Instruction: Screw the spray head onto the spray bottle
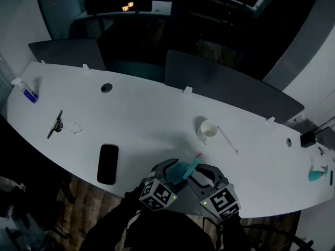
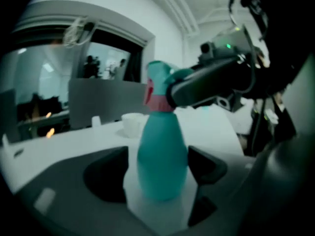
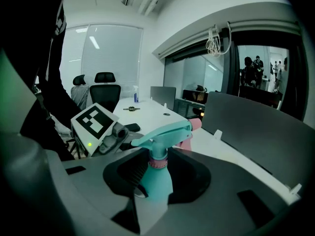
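The teal spray bottle (image 2: 162, 146) stands upright at the near edge of the white table (image 1: 157, 114), its long axis vertical. Its spray head (image 3: 165, 132) points its pink nozzle away toward the cup (image 1: 208, 129). The left gripper (image 2: 158, 173) flanks the body loosely, with a gap showing, while the right gripper (image 3: 157, 166) clamps the head's pink collar; both cubes bear black-and-white square markers (image 1: 157, 195).

The bottle (image 2: 161, 161) is teal, its spray head (image 3: 165, 132) teal with a pink collar and pink nozzle. The left tongs (image 2: 157, 173) and right tongs (image 3: 160, 176) are grey with black-and-white square markers. The surface (image 1: 152, 119) is white, the phone (image 1: 107, 163) black.
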### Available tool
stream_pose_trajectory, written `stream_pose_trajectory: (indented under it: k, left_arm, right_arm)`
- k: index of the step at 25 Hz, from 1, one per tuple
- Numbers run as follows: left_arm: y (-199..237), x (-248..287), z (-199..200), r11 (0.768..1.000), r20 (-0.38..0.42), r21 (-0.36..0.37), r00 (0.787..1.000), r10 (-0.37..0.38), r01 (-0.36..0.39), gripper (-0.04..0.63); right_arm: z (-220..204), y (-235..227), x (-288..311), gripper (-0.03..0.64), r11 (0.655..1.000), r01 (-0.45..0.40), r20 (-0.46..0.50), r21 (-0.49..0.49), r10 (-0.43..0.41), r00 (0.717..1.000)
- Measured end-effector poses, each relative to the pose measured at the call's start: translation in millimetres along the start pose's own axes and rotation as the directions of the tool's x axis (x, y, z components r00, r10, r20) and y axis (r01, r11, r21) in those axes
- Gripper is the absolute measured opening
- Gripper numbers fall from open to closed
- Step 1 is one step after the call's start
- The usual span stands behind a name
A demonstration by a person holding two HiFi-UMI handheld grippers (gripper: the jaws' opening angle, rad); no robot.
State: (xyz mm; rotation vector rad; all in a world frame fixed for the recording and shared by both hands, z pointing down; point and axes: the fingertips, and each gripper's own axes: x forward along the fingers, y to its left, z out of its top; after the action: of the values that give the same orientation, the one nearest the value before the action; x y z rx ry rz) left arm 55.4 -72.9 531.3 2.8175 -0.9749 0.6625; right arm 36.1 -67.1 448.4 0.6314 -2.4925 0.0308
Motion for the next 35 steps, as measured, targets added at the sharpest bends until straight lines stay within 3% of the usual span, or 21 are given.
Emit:
stream_pose_trajectory:
  k: [2,4,5,7,9,10,12,14,16,18,20,23,25,27,29,30,33,34,35]
  left_arm:
    - [-7,8,-4,0.979,-0.077,0.127,0.986,-0.148,0.157,0.379]
    - [-10,12,-5,0.962,-0.098,0.128,0.968,-0.229,0.241,0.376]
    - [-9,11,-4,0.965,-0.083,0.114,0.970,-0.227,0.236,0.371]
    - [-6,8,-2,0.988,-0.033,0.077,0.990,-0.134,0.136,0.367]
    - [-1,6,-3,0.999,0.014,0.002,0.999,0.036,-0.036,0.367]
    - [2,5,-2,0.990,0.024,-0.045,0.991,0.132,-0.131,0.367]
    - [7,2,-1,0.945,0.003,-0.133,0.953,0.302,-0.299,0.367]
    - [7,2,-1,0.914,-0.023,-0.167,0.929,0.370,-0.369,0.368]
    - [5,0,-1,0.940,-0.003,-0.141,0.950,0.313,-0.310,0.370]
    - [6,-5,-1,0.979,0.037,-0.086,0.981,0.189,-0.186,0.381]
    - [6,-5,-1,0.999,0.047,-0.017,0.998,0.041,-0.041,0.425]
    - [-6,8,-6,0.983,-0.021,0.063,0.985,-0.170,0.171,0.425]
    - [-10,13,-9,0.974,-0.049,0.079,0.977,-0.208,0.211,0.391]
    - [-7,12,-8,0.988,-0.030,0.047,0.989,-0.147,0.148,0.386]
    - [-1,9,-7,1.000,0.008,-0.026,1.000,0.000,0.001,0.385]
    - [2,8,-6,0.993,0.018,-0.072,0.995,0.095,-0.094,0.385]
    - [10,6,-5,0.918,-0.008,-0.185,0.934,0.356,-0.351,0.384]
    - [10,7,-5,0.897,-0.019,-0.193,0.916,0.401,-0.397,0.385]
    - [9,7,-6,0.893,-0.022,-0.181,0.909,0.416,-0.412,0.387]
  right_arm:
    - [1,-1,1,0.127,1.000,-0.016,0.001,-0.016,0.016,1.000]
    - [2,0,2,0.127,1.000,-0.025,-0.002,-0.010,0.025,1.000]
    - [2,1,2,0.127,1.000,-0.025,-0.001,-0.002,0.025,1.000]
    - [2,1,1,0.127,1.000,-0.014,0.008,0.012,0.014,1.000]
    - [3,2,2,0.127,1.000,0.003,0.015,0.016,-0.003,1.000]
    - [4,3,2,0.127,1.000,0.011,0.015,0.014,-0.011,1.000]
    - [4,4,3,0.127,1.000,0.022,0.014,0.012,-0.022,1.000]
    - [4,4,2,0.127,1.000,0.024,0.011,0.020,-0.025,1.000]
    - [3,3,1,0.127,1.000,0.016,0.013,0.027,-0.016,1.000]
    - [3,4,1,0.127,1.000,-0.007,0.015,0.021,0.006,1.000]
    - [4,5,1,0.127,1.000,-0.029,0.015,0.003,0.029,0.999]
    - [5,5,1,0.129,0.999,-0.043,0.011,0.001,0.043,0.999]
    - [4,6,2,0.127,0.999,-0.042,0.008,0.006,0.042,0.999]
    - [3,6,3,0.129,0.999,-0.034,0.008,0.010,0.034,0.999]
    - [3,6,3,0.129,1.000,-0.022,0.011,0.016,0.022,1.000]
    - [3,6,3,0.127,1.000,-0.015,0.013,0.018,0.014,1.000]
    - [3,7,3,0.129,1.000,0.005,0.013,0.023,-0.005,1.000]
    - [2,7,2,0.129,1.000,0.008,0.013,0.026,-0.008,1.000]
    - [2,6,1,0.129,1.000,0.009,0.013,0.029,-0.009,1.000]
